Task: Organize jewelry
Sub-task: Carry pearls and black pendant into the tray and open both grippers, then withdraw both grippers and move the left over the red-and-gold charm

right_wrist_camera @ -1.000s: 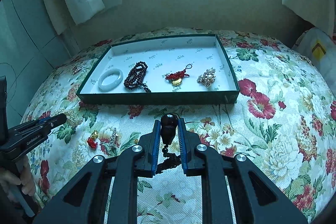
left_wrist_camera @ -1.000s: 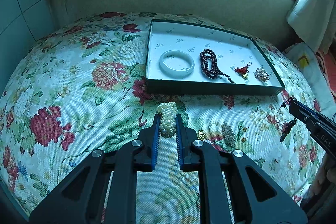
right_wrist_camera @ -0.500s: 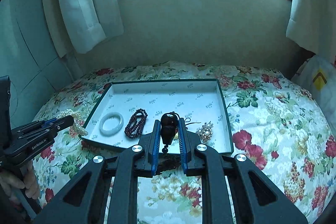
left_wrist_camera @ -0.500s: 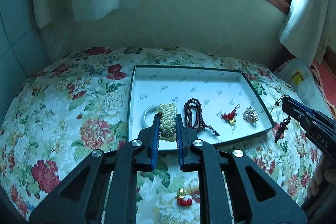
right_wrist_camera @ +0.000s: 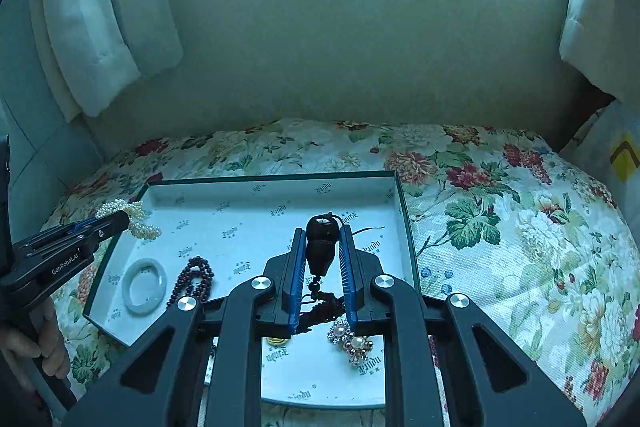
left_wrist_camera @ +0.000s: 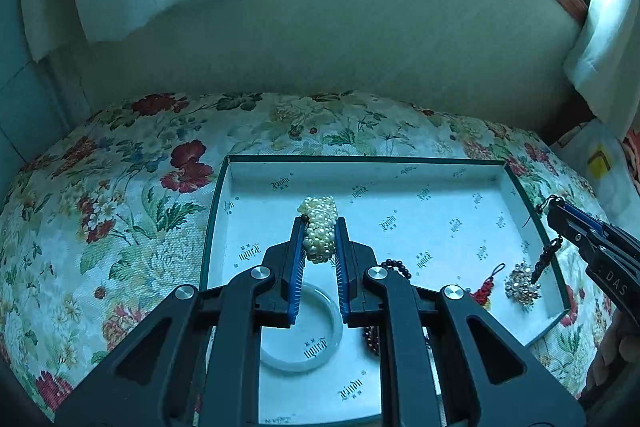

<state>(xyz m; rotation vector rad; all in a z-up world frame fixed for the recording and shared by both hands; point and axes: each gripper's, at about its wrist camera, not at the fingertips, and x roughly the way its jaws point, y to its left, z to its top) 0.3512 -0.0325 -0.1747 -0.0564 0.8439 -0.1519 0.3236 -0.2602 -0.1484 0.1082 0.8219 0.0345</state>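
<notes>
Two grippers are being held over one shallow green-rimmed box [left_wrist_camera: 532, 211] with a white printed lining, resting on a floral-patterned bed [left_wrist_camera: 120, 195]. The left gripper [left_wrist_camera: 319, 227] is being kept clenched on one cream pearl bracelet [left_wrist_camera: 319, 227], a thick bundle of small beads hanging above the box's left half. The right gripper [right_wrist_camera: 322, 243] is being kept clenched on one dark pendant [right_wrist_camera: 320, 243], a rounded black-brown piece with a beaded cord and a dark red tassel trailing down between the jaws, above the box's right half.

Four pieces are lying inside the box: one pale jade bangle [right_wrist_camera: 144, 285] at the near left, one string of dark red beads [right_wrist_camera: 196, 279] just beside it, one red knotted charm [left_wrist_camera: 486, 287] with a gold piece, and one pearl-and-crystal brooch [left_wrist_camera: 522, 287] at the near right.

In the left wrist view the bangle and beads are being partly hidden by the gripper's fingers. In the right wrist view the charm is being almost wholly covered, only a gold bit showing, and the brooch is being partly hidden. The print on the lining is too small to be read. A hand [right_wrist_camera: 36, 343] on the left gripper's handle is being cut off at the left edge of the frame.
</notes>
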